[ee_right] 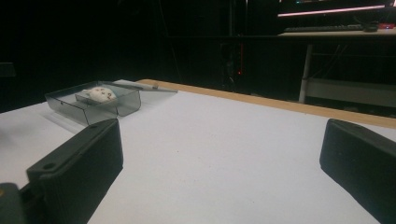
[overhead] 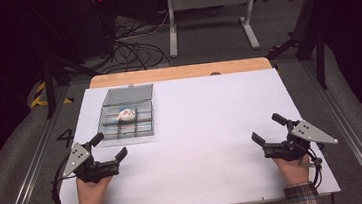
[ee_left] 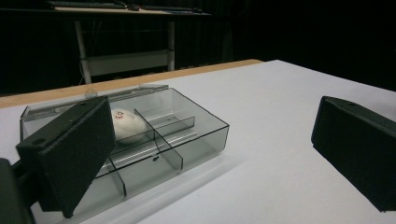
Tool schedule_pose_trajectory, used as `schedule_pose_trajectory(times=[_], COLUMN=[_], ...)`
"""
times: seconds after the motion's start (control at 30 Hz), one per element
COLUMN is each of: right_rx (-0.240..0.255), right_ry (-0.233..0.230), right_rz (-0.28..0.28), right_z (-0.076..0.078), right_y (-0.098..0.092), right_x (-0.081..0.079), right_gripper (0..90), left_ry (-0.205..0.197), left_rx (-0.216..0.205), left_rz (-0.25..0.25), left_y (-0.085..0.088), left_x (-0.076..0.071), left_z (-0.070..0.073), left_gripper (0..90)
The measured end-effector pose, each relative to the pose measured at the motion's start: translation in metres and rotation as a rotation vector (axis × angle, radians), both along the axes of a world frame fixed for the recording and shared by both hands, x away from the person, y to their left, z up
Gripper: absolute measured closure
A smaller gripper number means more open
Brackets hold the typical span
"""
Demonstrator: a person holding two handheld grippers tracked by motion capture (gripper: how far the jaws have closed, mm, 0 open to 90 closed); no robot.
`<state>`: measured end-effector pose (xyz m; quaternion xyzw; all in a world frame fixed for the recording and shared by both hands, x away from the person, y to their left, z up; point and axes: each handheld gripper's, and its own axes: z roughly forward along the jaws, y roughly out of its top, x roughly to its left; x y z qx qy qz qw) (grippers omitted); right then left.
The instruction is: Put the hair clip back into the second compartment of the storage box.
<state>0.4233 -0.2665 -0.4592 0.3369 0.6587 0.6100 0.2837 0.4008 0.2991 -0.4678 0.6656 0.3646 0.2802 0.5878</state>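
Observation:
A clear smoky plastic box [overhead: 127,118] with dividers lies on the white table [overhead: 198,145] at the back left, its lid folded open behind it. A small white round object [overhead: 126,115] with red marks rests in one middle compartment; it also shows as the white object [ee_left: 126,125] and the white object [ee_right: 102,93]. My left gripper [overhead: 109,146] hovers just in front of the box [ee_left: 140,140], open and holding nothing. My right gripper [overhead: 268,128] stays at the table's right side, far from the box [ee_right: 93,103], open with nothing between its jaws.
A wooden strip [overhead: 181,72] runs along the table's far edge. Beyond it stand a white metal frame [overhead: 209,14] and loose cables [overhead: 131,49] on the floor. Metal rails [overhead: 30,172] flank the table.

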Motion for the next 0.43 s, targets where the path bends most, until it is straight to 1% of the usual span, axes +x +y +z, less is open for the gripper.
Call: schedule_pose_trajectory(times=[0.23,0.4,0.43], right_rx=[0.008,-0.001,-0.001], right_ry=[-0.002,-0.002,0.006], right_rz=[0.003,0.004,0.001], right_z=[0.0005,0.0009,0.0006], right_y=[-0.0001,-0.0004,-0.0005], right_x=[-0.0008,-0.0011,-0.0006], right_gripper=[0.0,0.0,0.0], left_ry=[-0.002,0.002,0.002], left_rx=[-0.007,-0.002,0.006], left_rz=[0.011,0.013,0.015], left_y=[0.0013,0.0031,0.0033], left_x=[-0.0005,-0.0001,-0.0002], left_z=[0.0005,0.0003,0.0004], left_gripper=[0.3,0.4,0.4])
